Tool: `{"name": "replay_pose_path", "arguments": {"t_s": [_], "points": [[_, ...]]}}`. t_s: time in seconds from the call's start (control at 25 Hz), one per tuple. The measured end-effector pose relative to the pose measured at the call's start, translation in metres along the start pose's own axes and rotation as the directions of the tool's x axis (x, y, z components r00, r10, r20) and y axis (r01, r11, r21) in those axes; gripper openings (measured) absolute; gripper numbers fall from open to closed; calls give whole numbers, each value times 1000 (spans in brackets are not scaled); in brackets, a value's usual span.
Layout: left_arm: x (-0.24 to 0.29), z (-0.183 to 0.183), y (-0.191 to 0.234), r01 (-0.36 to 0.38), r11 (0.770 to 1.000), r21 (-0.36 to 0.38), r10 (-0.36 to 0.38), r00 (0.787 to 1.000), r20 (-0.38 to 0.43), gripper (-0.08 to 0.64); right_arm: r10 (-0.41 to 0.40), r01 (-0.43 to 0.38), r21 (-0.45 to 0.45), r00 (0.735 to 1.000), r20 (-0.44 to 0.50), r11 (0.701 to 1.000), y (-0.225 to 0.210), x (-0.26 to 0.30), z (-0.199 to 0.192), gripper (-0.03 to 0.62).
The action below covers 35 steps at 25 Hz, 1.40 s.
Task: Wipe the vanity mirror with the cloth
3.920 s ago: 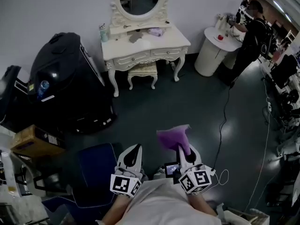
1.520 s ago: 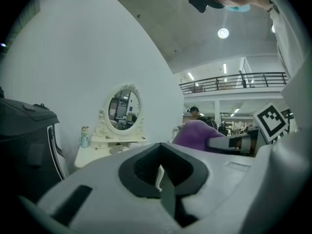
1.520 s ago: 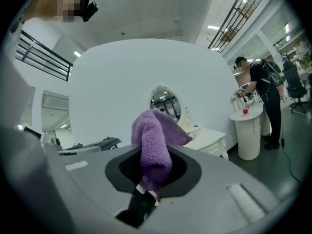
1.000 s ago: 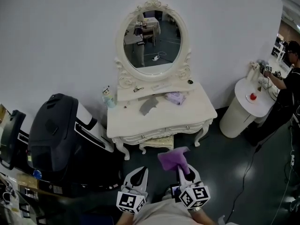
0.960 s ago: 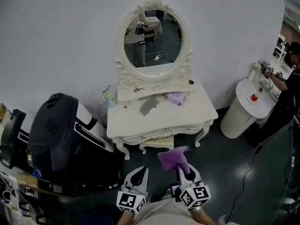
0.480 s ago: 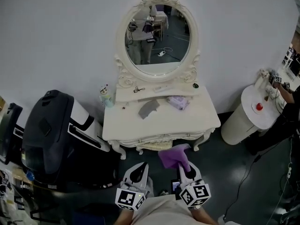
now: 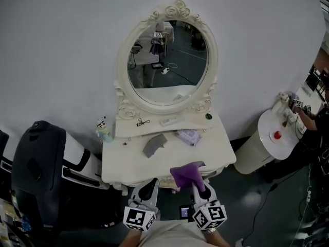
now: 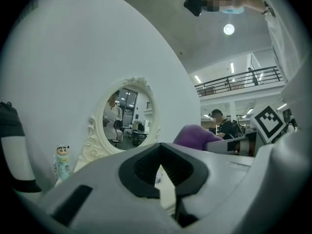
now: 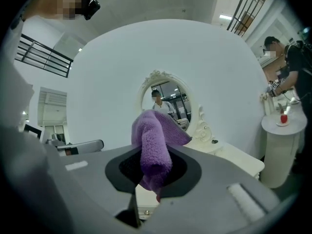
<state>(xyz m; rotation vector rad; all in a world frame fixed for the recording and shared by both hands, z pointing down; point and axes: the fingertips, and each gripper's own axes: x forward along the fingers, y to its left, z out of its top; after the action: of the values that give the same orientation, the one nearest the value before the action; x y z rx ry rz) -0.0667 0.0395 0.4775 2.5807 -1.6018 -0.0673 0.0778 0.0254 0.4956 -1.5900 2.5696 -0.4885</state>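
Right gripper [image 9: 156, 179]: jaws clamped on the purple cloth [image 9: 155, 150]. A bunched end sits in the jaw recess and the free end folds up and forward past the tips. In the head view the cloth [image 7: 187, 174] hangs over the near edge of the white vanity worktop [image 7: 216, 151].

Left gripper [image 8: 161, 172]: jaws together, nothing between them. It is held low, just left of the right one.

Oval mirror [image 7: 167, 55]: upright in an ornate white frame at the far side of the worktop, against the wall, well apart from the cloth. No contact with the glass yet.

On the worktop: a grey rag [image 7: 154, 144] near the centre and a pale lilac bundle [image 7: 189, 136] to its right.

Handling, as judged:
- The cloth looks plush, light and limp, so it will drape and not push back.
- The grip is best kept on the bunched end, with a thick fold ahead of the tips so only fabric meets the glass.
- The mirror is probably fragile, so pressure should be light.
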Motion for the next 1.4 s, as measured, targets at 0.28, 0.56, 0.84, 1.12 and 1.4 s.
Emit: {"name": "replay_pose_path", "arguments": {"t_s": [0.28,0.56,0.84,1.12,1.4], "points": [[64,18,70,45,998,-46,-45,999,16,3,-66,66,6,998,18,998,-3,81,21,58],[105,33,117,78,996,-38,-77,996,33,3,-116,116,2,993,25,993,-7,131,29,58],[149,55,138,44,999,-2,-44,998,46,3,-89,90,-21,996,25,996,-35,181,54,58],[208,75,146,-86,996,22,84,994,63,3,53,-54,-24,997,-51,998,-81,252,79,58],[263,83,149,-213,977,-7,213,974,81,3,184,-188,-70,981,-68,980,-123,314,123,58]]}}
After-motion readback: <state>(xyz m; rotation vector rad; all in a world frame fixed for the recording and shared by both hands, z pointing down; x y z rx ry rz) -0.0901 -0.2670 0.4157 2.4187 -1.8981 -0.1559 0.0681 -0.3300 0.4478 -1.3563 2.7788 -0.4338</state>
